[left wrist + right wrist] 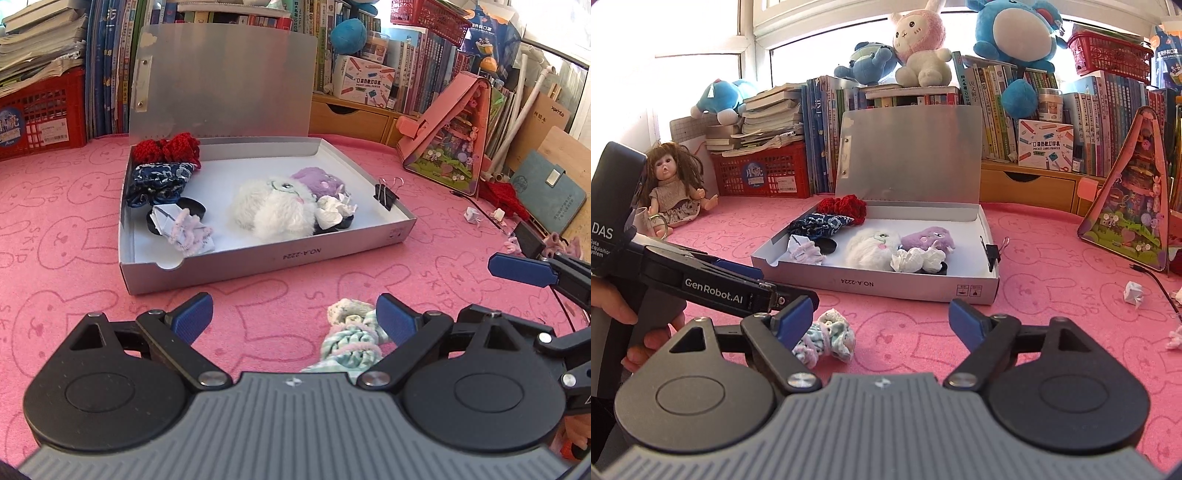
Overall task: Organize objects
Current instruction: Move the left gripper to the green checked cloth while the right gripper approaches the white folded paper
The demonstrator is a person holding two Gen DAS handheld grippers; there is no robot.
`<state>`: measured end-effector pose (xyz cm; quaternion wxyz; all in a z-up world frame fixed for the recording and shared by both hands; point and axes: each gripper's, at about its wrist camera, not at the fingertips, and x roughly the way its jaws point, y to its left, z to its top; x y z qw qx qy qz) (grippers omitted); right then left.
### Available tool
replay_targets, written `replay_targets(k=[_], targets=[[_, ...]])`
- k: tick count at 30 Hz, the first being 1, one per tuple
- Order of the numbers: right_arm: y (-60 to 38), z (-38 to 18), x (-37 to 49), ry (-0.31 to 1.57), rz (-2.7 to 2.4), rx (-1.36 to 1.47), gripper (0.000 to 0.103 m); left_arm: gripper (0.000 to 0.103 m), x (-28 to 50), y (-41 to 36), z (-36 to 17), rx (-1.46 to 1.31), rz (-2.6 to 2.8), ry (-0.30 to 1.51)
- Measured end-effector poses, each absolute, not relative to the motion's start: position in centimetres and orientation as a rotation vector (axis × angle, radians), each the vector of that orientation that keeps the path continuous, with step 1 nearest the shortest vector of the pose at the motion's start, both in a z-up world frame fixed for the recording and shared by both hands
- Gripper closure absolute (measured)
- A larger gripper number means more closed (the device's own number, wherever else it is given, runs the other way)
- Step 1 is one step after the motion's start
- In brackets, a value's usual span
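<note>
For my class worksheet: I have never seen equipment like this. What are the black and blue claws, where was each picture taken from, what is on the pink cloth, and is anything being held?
There is no robot here. A person holds a hand tool in each hand, each with two blue-padded fingers and a wide-angle camera looking along them. One picture comes from the left gripper, the other from the right gripper; in the right view a hand grips the left tool.

On the pink bunny cloth stands an open grey box holding a white plush, a purple plush, red knitwear, dark patterned cloth and paper scraps. A black binder clip sits on its rim. A pastel scrunchie lies in front of the box.

Both grippers are open. Nothing is held.
</note>
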<state>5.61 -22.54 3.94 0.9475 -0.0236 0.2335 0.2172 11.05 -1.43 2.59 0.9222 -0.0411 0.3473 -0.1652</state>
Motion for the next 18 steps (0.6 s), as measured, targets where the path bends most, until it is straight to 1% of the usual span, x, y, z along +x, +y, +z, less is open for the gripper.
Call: replay_targets(k=[7,15,17,18], targets=[[-24.2,3.9,3.0,0.477,0.45,-0.068,0.011,0.006,11.0,-3.4,2.0,-0.114,-0.415,0.756],[-26.4,3.3,1.6,0.488,0.479,-0.012,0.008,0.007,11.9,-5.8,0.5,-0.038,-0.398,0.795],[-26.4,3.2,1.5,0.496,0.488,-0.012,0.008,0.017,12.1,-6.2,0.1,-0.014,-0.383,0.802],[-26.3,3.1,1.5,0.499,0.495,-0.015,0.008,0.024,12.0,-6.3,0.0,0.002,-0.368,0.789]])
